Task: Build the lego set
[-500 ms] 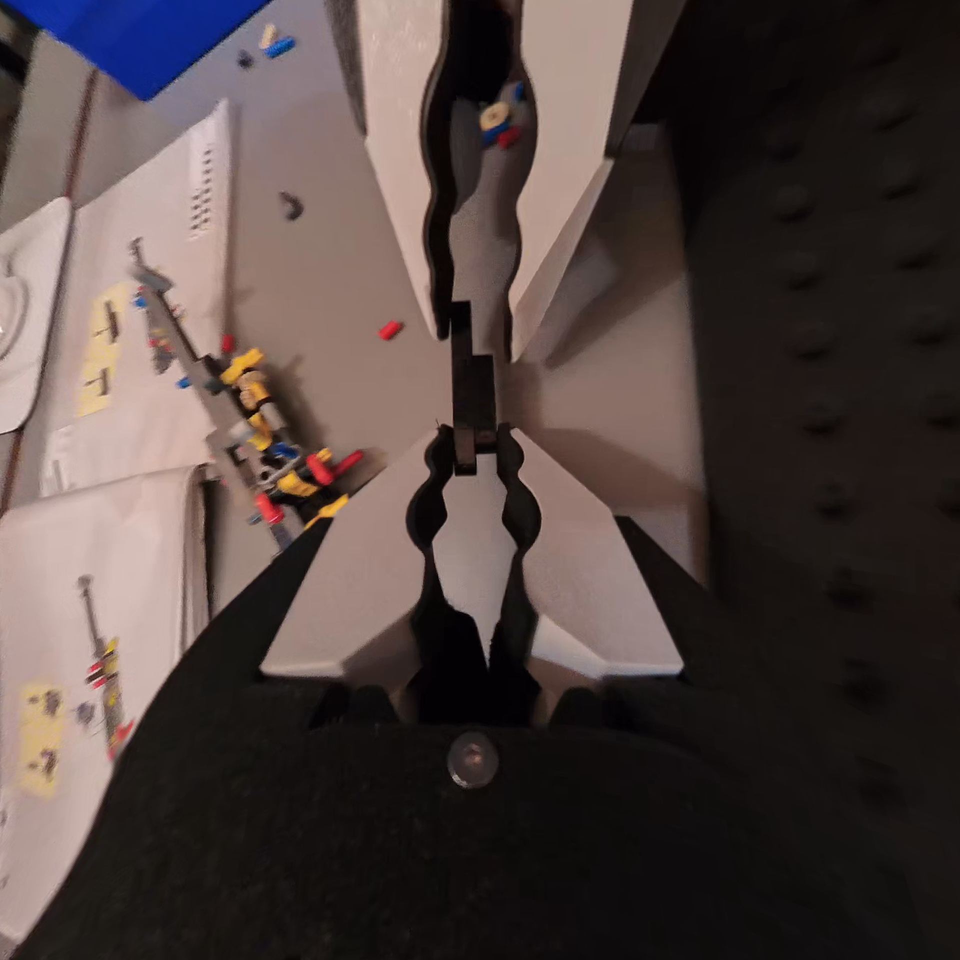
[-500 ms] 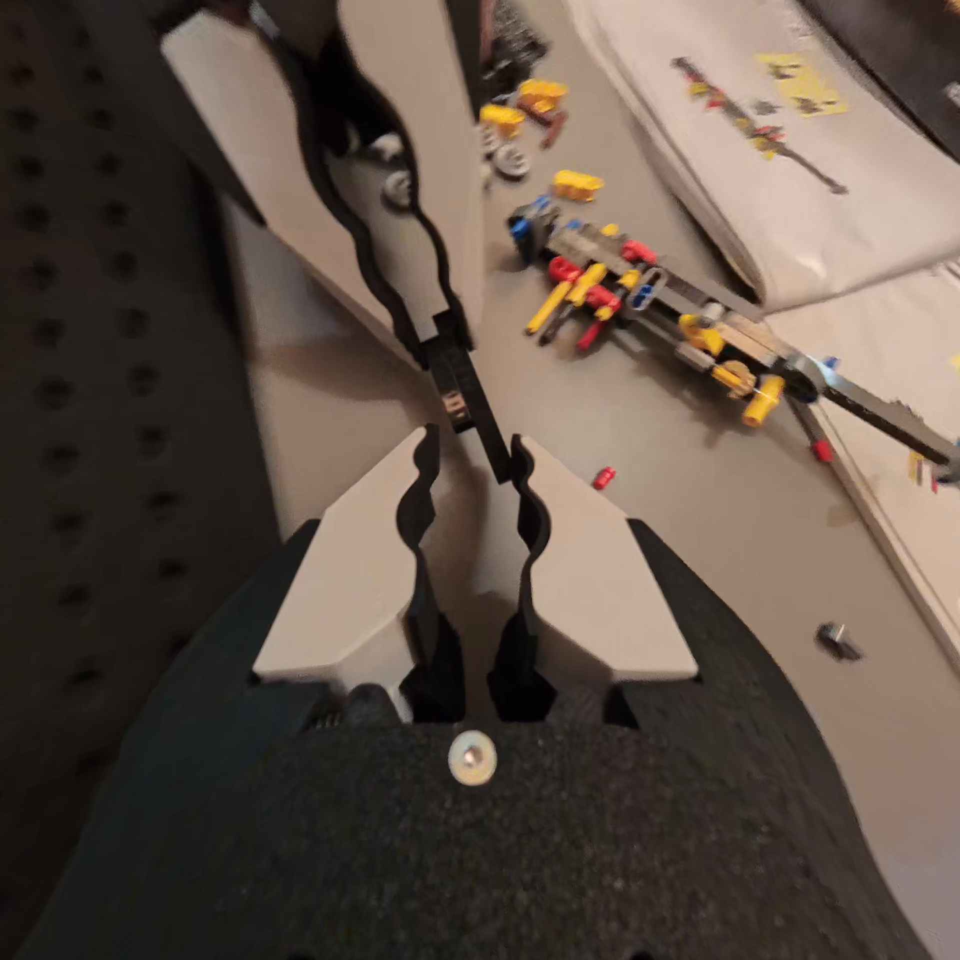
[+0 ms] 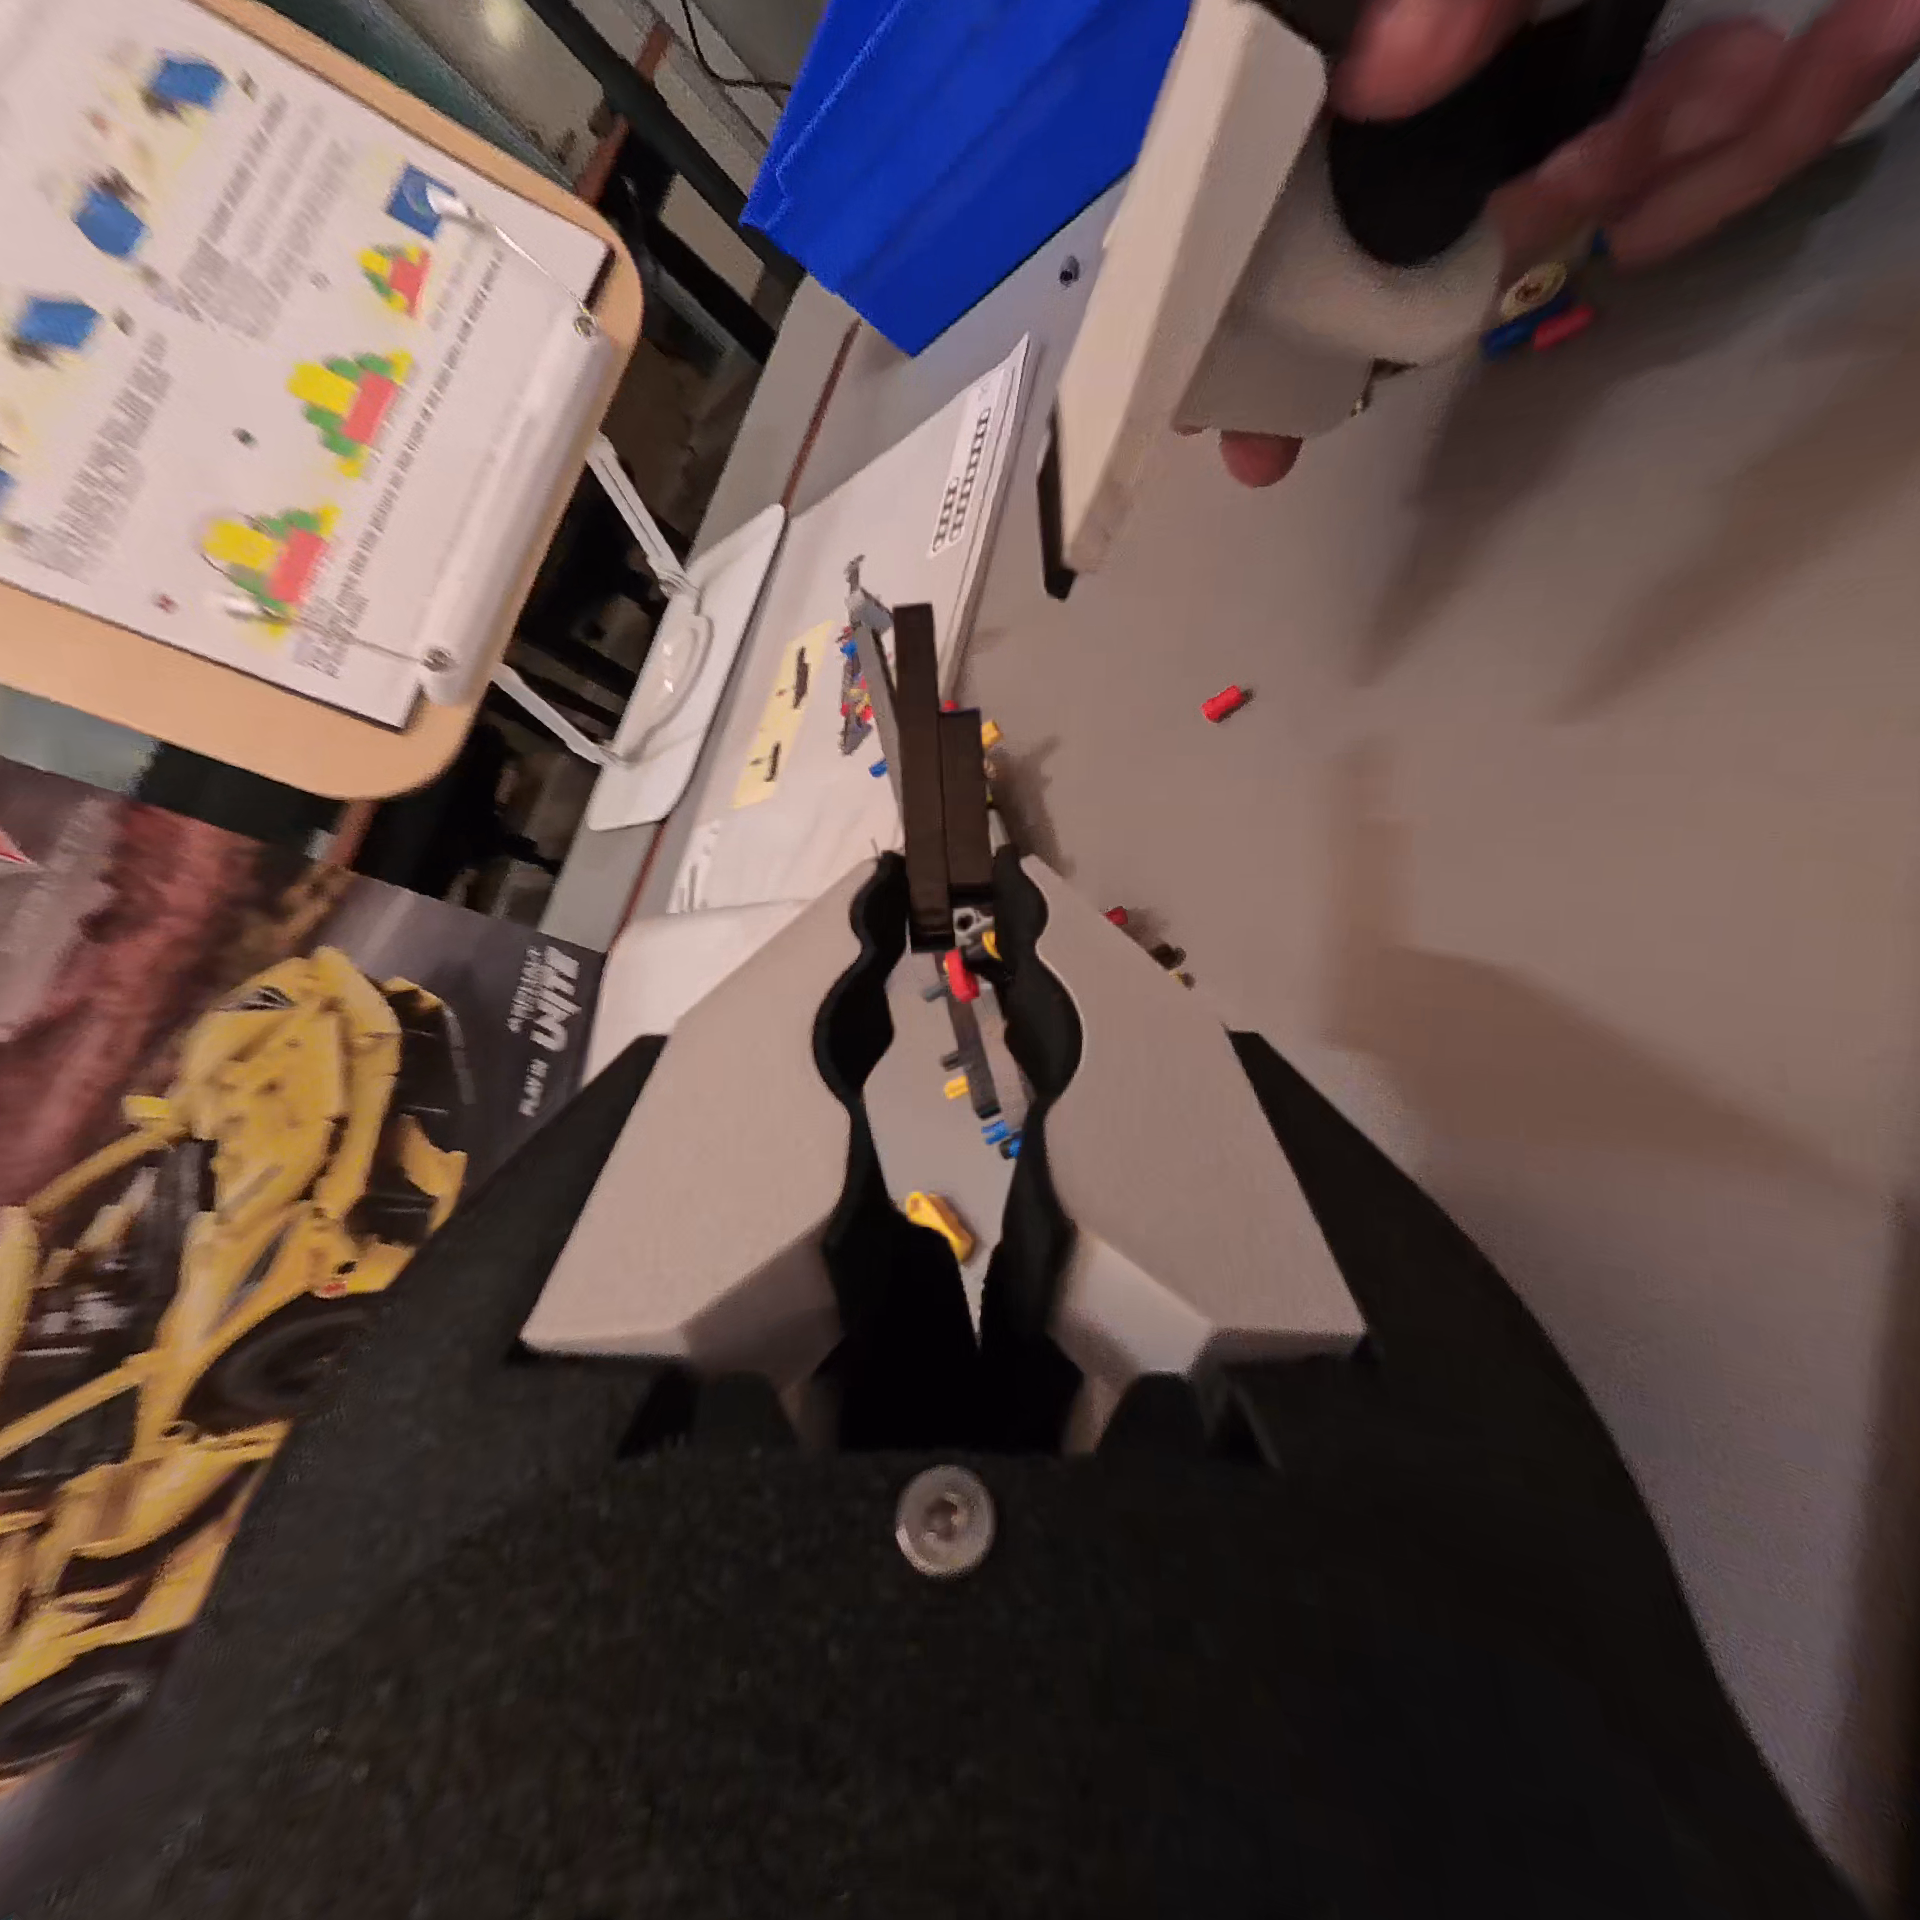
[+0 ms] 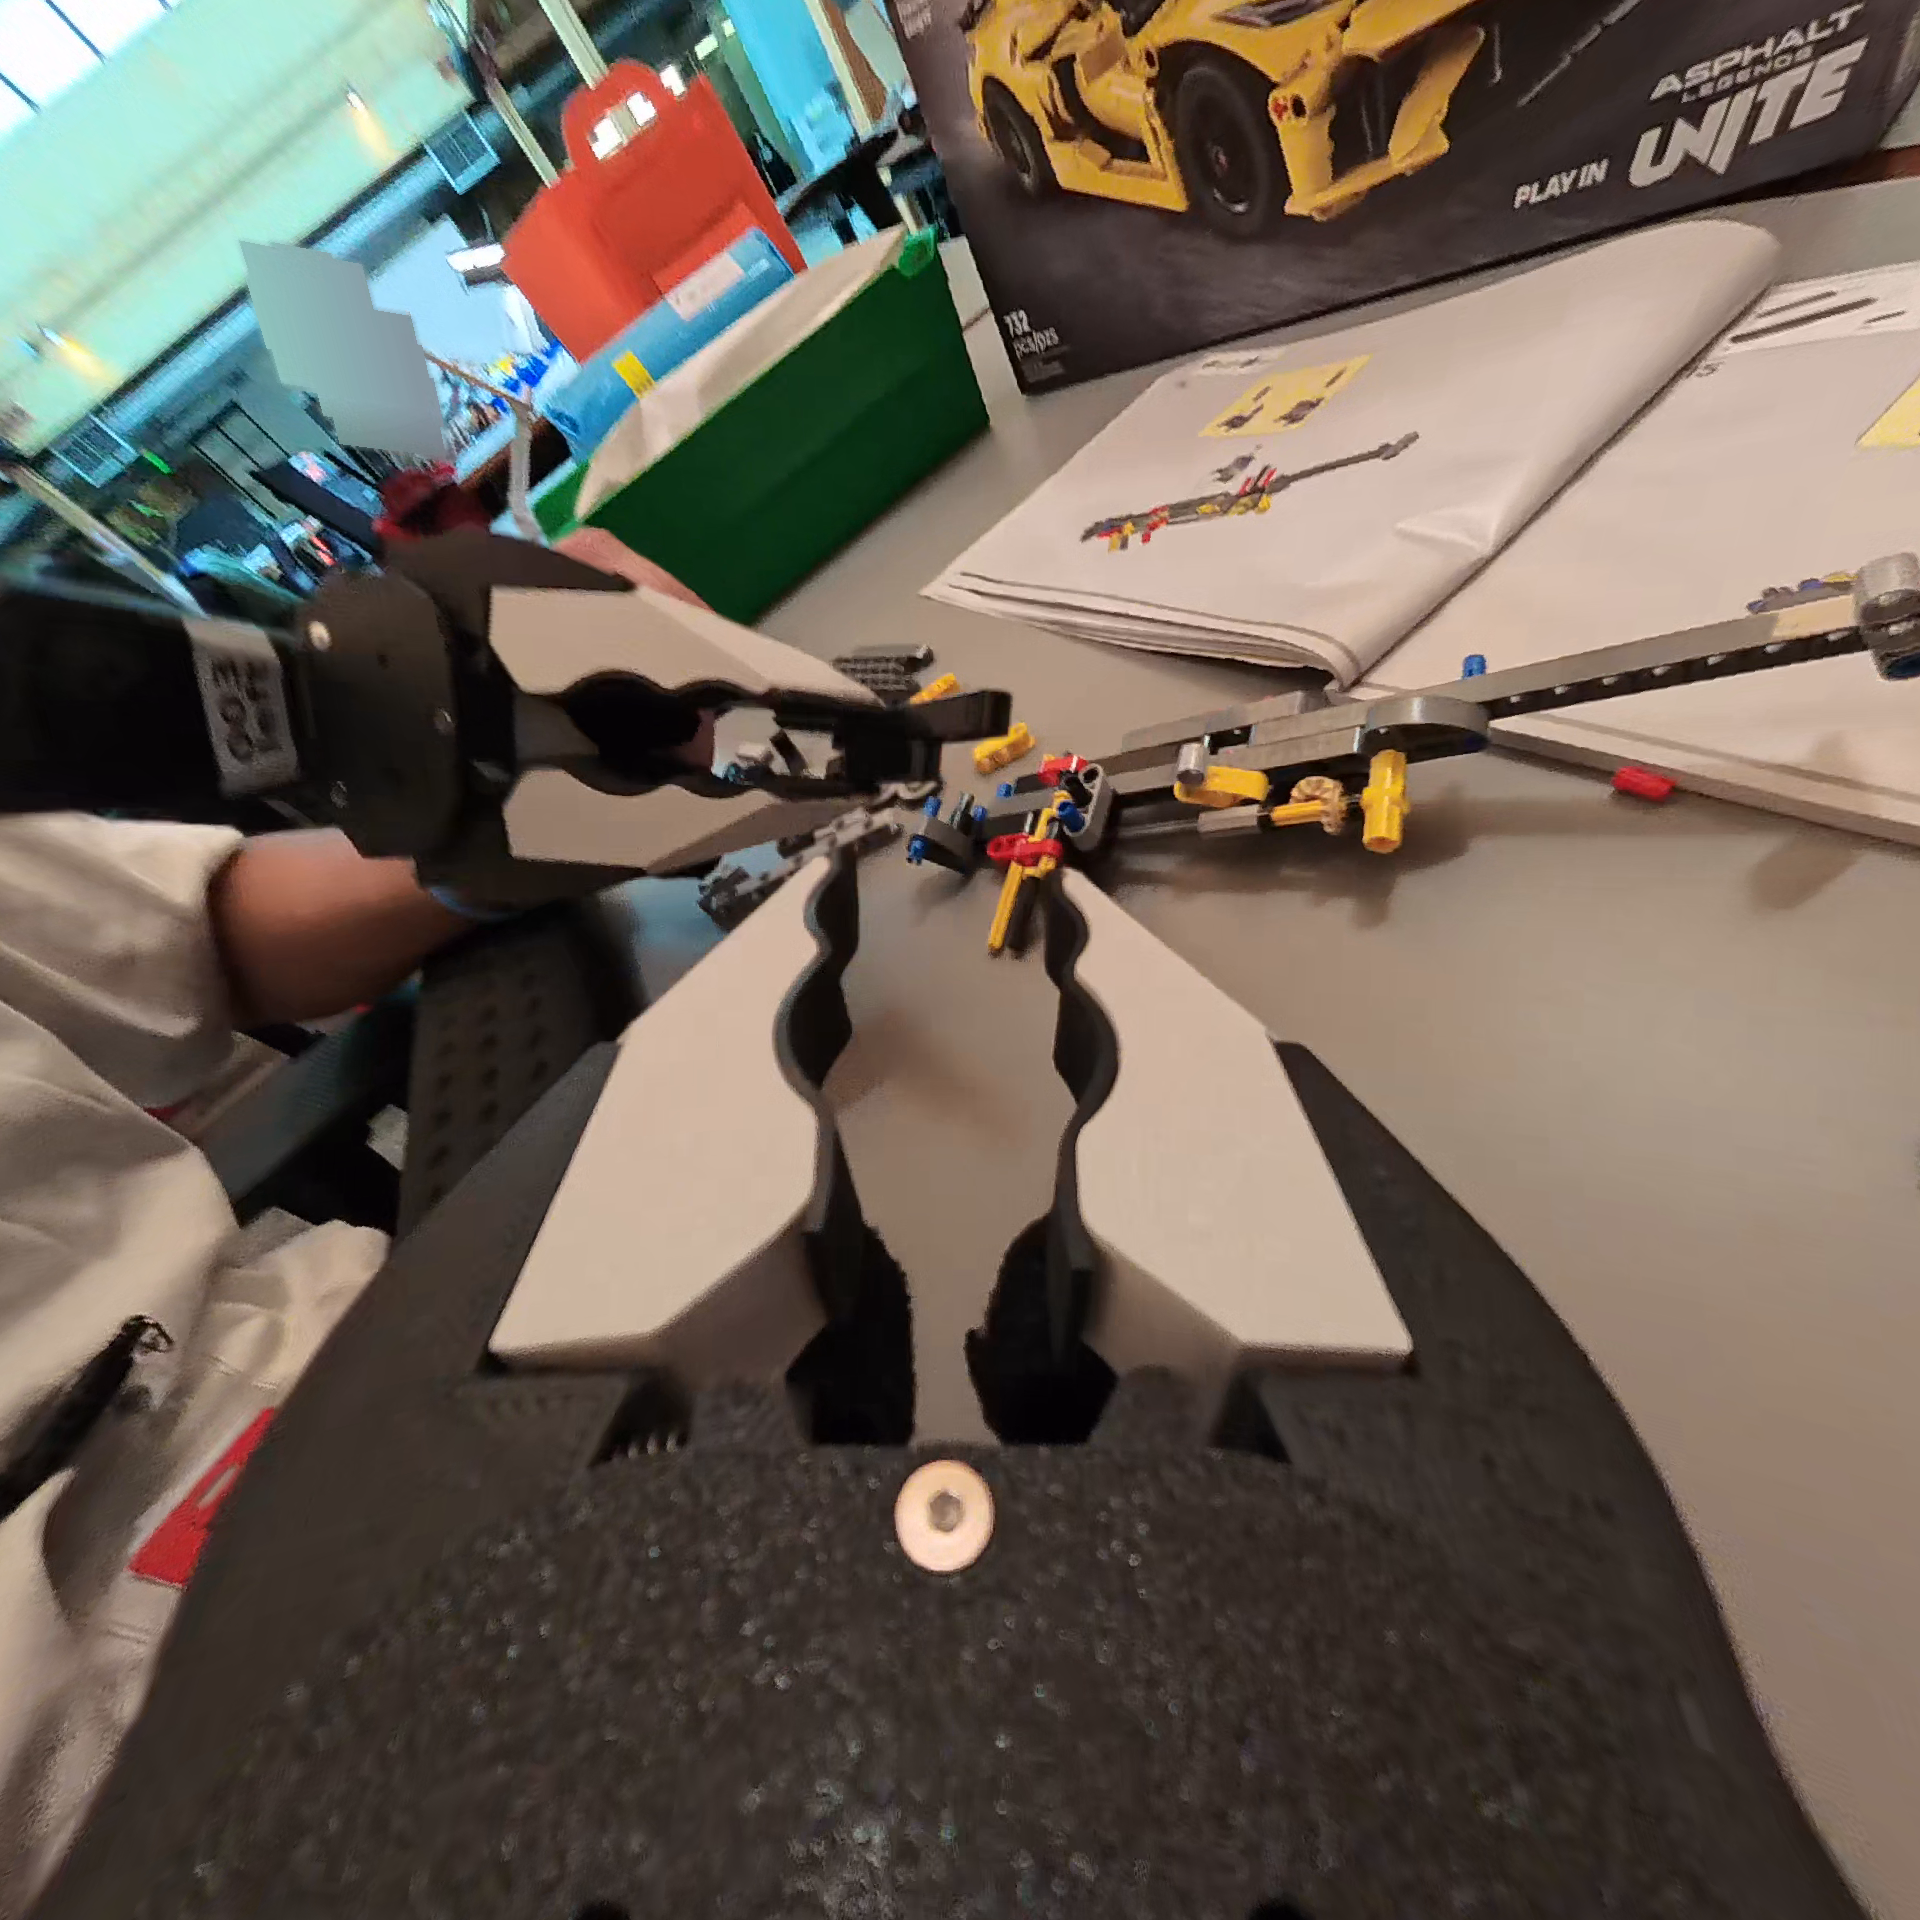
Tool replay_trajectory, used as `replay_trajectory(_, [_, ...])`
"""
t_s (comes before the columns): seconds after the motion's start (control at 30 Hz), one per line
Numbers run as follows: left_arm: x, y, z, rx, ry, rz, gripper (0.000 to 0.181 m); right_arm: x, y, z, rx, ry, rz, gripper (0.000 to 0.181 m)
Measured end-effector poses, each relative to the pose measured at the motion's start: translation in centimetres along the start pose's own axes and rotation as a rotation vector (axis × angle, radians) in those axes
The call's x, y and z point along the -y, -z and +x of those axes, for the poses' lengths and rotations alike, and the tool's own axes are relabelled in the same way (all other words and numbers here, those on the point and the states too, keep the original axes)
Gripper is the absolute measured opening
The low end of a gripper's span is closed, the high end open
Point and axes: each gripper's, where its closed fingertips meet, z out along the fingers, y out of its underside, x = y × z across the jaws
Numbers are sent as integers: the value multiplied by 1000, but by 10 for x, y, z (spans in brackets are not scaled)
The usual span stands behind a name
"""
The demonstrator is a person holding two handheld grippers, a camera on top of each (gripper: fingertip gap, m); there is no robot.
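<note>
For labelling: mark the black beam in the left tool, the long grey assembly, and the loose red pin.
black beam (image 3: 928,769), left wrist view, middle of its long face.
long grey assembly (image 4: 1423,715), right wrist view, grey arm's rounded end.
loose red pin (image 3: 1223,703), left wrist view, its middle.

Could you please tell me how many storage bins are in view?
2: a blue bin at the table's far edge, left wrist view; a green bin beside the car box, right wrist view. Others may be out of frame.

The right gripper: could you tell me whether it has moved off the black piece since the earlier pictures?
Yes. The right gripper has pulled back, open and empty, toward the long grey assembly; the left gripper alone holds the black piece.
</note>
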Motion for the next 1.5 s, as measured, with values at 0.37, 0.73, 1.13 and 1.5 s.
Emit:
replay_trajectory(0.37, [5, 2, 10, 112, -371, -10, 15, -2, 4, 9, -218, 332, -52, 28])
replay_trajectory(0.73, [14, 6, 25, 134, -543, 27, 14, -16, -7, -11, -131, 434, -99, 29])
replay_trajectory(1.13, [52, 28, 12, -415, 583, 328, 60, -5, 2, -39, 68, 410, 4, 6])
replay_trajectory(1.5, [82, 46, 19, -774, 918, 509, 14, 17, 16, -74, 299, 285, 152, 6])
